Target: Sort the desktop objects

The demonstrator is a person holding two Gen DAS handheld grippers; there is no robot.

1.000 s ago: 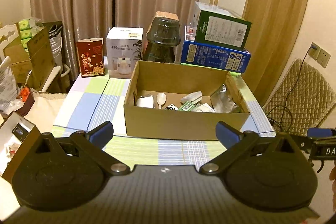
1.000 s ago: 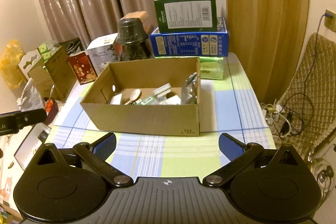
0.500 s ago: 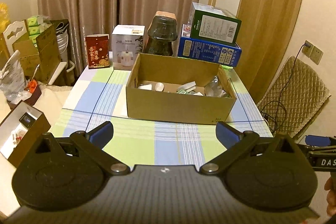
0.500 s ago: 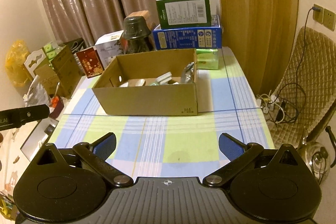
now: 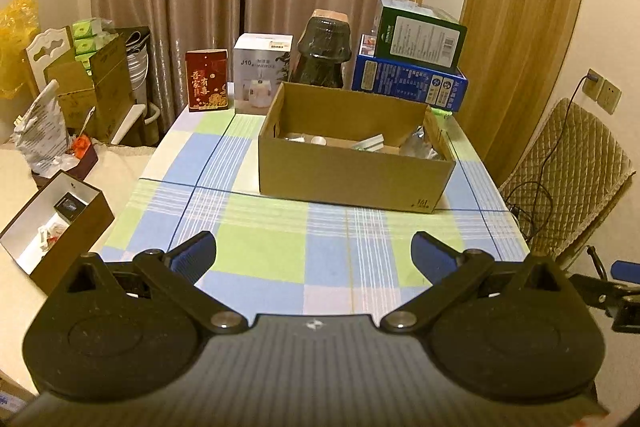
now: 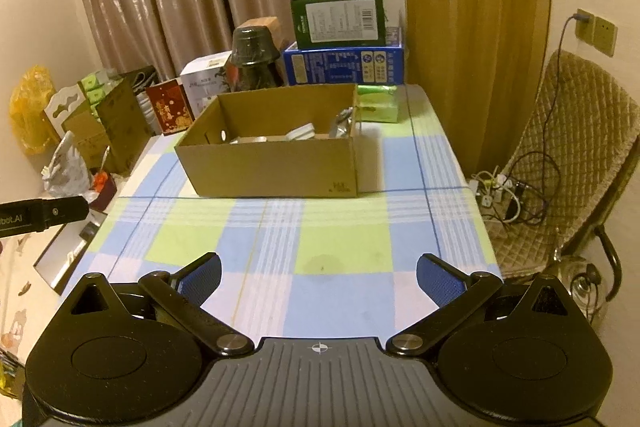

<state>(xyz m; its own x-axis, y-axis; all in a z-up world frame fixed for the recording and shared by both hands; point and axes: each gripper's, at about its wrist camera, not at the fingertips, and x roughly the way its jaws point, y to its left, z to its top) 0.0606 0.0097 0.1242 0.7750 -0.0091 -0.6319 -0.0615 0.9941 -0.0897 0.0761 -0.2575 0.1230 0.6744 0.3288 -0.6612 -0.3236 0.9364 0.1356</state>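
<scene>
An open cardboard box (image 5: pixel 352 175) (image 6: pixel 276 167) stands on the checked tablecloth (image 5: pixel 280 251) (image 6: pixel 320 239), holding several small items: white pieces, a spoon and a silver packet (image 5: pixel 420 147). My left gripper (image 5: pixel 314 253) hovers open over the near table edge, well short of the box, with nothing between its blue pads. My right gripper (image 6: pixel 318 273) is open too, empty, and equally far back from the box. The tip of the other tool shows at the left edge of the right wrist view.
Behind the box stand a red carton (image 5: pixel 207 86), a white carton (image 5: pixel 260 73), a dark jar (image 5: pixel 323 53) and stacked blue (image 5: pixel 408 87) and green (image 5: pixel 420 37) boxes. A green packet (image 6: pixel 378 103) lies right of the box. A padded chair (image 6: pixel 568 163) is at right; an open tray (image 5: pixel 52 223) at left.
Both grippers have pulled back from the cardboard box and away from the table, so the box looks smaller and more tablecloth shows. Both stay open and empty.
</scene>
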